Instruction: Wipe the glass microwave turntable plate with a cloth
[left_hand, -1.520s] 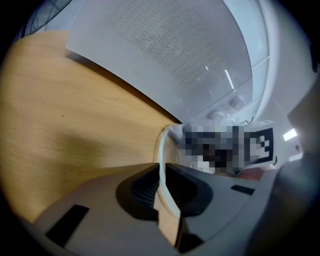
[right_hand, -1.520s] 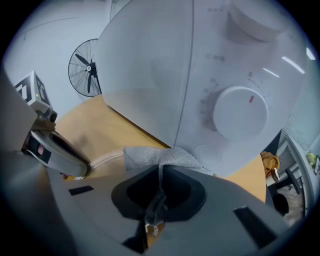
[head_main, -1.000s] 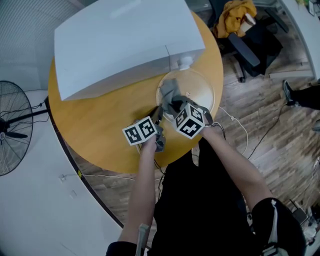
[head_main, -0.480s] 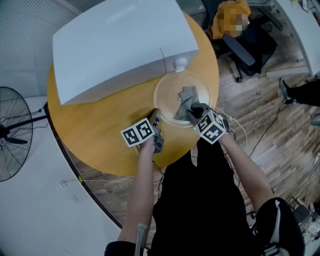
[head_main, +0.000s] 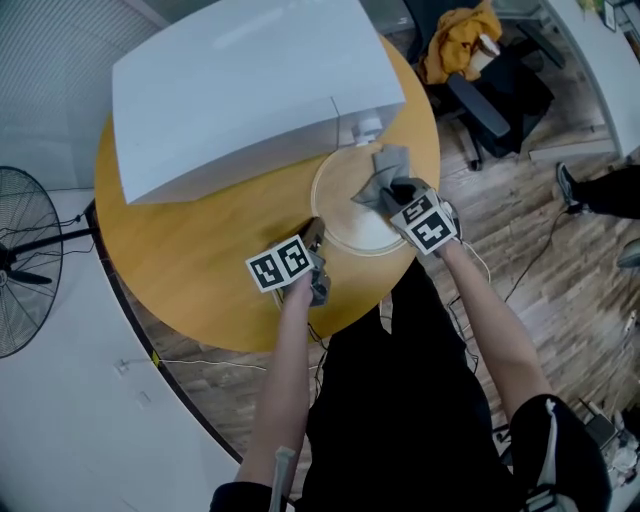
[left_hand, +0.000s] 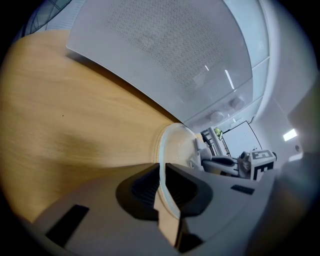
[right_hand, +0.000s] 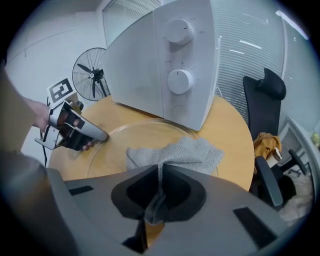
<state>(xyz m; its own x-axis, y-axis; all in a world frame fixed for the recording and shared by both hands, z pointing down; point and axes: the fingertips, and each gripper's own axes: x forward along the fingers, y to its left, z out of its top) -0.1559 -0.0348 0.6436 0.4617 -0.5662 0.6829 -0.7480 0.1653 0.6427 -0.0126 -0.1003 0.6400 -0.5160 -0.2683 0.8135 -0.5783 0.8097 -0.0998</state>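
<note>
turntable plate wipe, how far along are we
Done: the plate sits out on the table, rim pinched in the left claw, and the right claw grips the grey cloth. In hand: cloth spread on the plate near the microwave. Left: unclear how much is wiped.

No words, brand names or numbers can be read anywhere. Only black-and-white square code patterns are seen. They are printed on the faces of the left marker cube (head_main: 281, 264) and the right marker cube (head_main: 431, 226), near the front edge of the surface. On the microwave (head_main: 240, 90) panel, faint marks possibly surround the knobs (right_hand: 180, 80), but nothing legible can be made out.
</note>
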